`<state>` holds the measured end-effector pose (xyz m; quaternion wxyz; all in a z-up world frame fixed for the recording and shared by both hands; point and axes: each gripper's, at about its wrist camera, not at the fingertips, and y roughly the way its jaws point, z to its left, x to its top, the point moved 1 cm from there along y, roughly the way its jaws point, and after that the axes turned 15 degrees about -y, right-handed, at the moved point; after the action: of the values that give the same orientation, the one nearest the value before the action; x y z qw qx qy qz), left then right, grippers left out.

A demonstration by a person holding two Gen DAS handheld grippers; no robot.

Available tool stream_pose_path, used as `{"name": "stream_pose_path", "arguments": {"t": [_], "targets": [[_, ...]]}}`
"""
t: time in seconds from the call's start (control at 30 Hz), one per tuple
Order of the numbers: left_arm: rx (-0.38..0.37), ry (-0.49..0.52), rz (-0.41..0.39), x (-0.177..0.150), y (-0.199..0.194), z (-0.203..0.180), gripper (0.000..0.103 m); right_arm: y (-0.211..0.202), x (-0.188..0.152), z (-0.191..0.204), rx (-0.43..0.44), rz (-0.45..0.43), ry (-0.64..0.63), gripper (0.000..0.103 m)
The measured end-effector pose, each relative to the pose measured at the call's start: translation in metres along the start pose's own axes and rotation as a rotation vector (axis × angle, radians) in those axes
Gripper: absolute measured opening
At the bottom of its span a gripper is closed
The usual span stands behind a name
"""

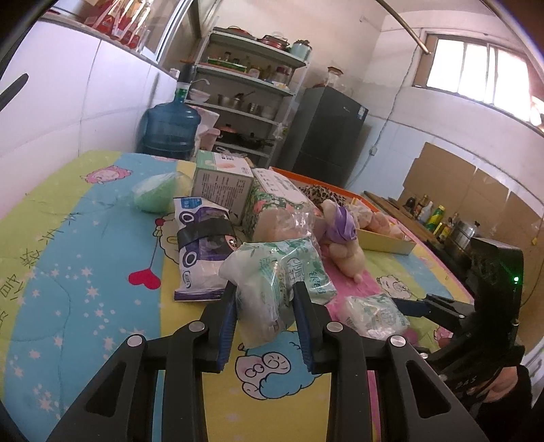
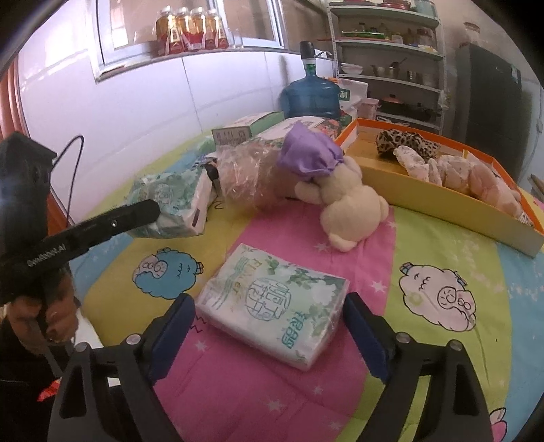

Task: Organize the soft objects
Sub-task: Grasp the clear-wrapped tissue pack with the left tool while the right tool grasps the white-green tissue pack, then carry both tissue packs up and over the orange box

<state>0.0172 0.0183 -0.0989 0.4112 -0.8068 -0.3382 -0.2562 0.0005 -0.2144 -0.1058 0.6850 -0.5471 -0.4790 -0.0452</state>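
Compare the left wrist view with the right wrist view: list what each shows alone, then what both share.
Only the left wrist view: the green ball and the blue-and-white packet.

Only the right wrist view: the red-labelled bottles on the window ledge.

Both: the left claw shut on a tissue pack, the flat tissue pack between the open right claw's fingers, the plush bear, the orange tray, and the water jug.
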Motion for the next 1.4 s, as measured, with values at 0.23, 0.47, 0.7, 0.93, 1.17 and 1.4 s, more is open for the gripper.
{"name": "stream_pose_path", "arguments": {"t": [0.23, 0.47, 0.7, 0.93, 1.17, 1.4], "targets": [[0.003, -0.001, 0.006, 0.0, 0.001, 0.001, 0.032, 0.01, 0.003, 0.009, -0.094, 0.026, 0.017, 0.091], [0.01, -0.003, -0.004, 0.0, -0.003, 0.0, 0.032, 0.009, 0.002, 0.009, -0.112, 0.023, 0.028, 0.087], [0.01, -0.004, -0.007, 0.0, -0.004, -0.001, 0.032, -0.002, 0.003, -0.001, -0.093, -0.018, 0.073, 0.085], [0.008, 0.008, -0.022, 0.004, -0.01, -0.007, 0.032, -0.016, 0.008, -0.006, -0.104, -0.057, 0.084, 0.085], [0.04, 0.04, -0.039, 0.013, -0.01, -0.021, 0.032, -0.03, 0.014, -0.017, -0.125, -0.092, 0.087, 0.085], [0.063, 0.072, -0.05, 0.028, -0.006, -0.04, 0.032, -0.043, 0.023, -0.031, -0.157, -0.124, 0.081, 0.085]]}}
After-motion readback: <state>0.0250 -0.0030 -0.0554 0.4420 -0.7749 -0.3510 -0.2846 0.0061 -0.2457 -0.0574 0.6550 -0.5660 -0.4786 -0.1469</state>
